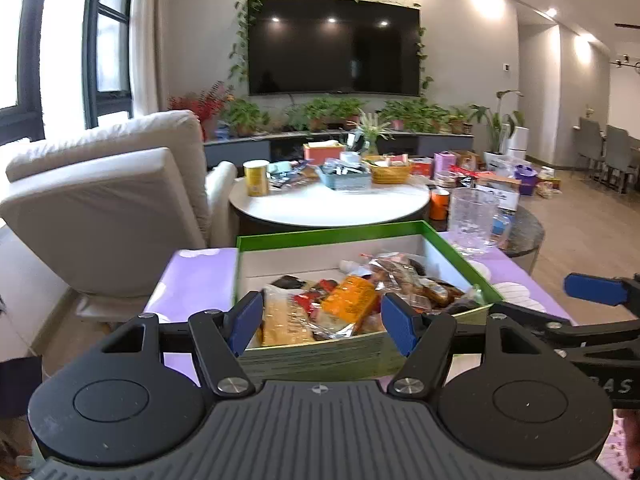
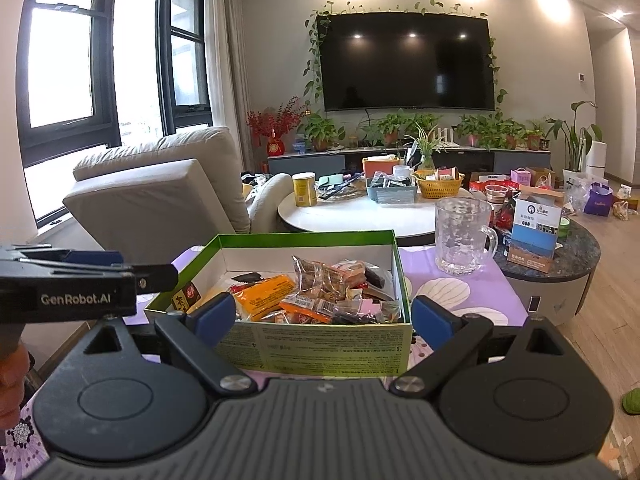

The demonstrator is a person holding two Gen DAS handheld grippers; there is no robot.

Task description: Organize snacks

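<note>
A green cardboard box (image 1: 328, 230) (image 2: 304, 236) stands open on the purple flowered tablecloth (image 1: 196, 280), filled with several wrapped snacks, an orange packet (image 1: 352, 300) (image 2: 260, 296) among them. My left gripper (image 1: 322, 322) is open just before the box's near wall, with nothing between its blue pads. My right gripper (image 2: 324, 314) is also open; its pads flank the near wall without touching it. One blue pad (image 1: 592, 288) of the right gripper shows beside the box's right side in the left wrist view. A left-gripper finger (image 2: 96, 258) reaches in from the left in the right wrist view.
A clear glass mug (image 1: 472, 220) (image 2: 460, 236) stands on the cloth beyond the box's right corner. Behind are a round white table (image 2: 352, 216) crowded with baskets and a yellow can (image 1: 256, 178), a dark side table (image 2: 560, 256) and a cream armchair (image 1: 100, 200) at left.
</note>
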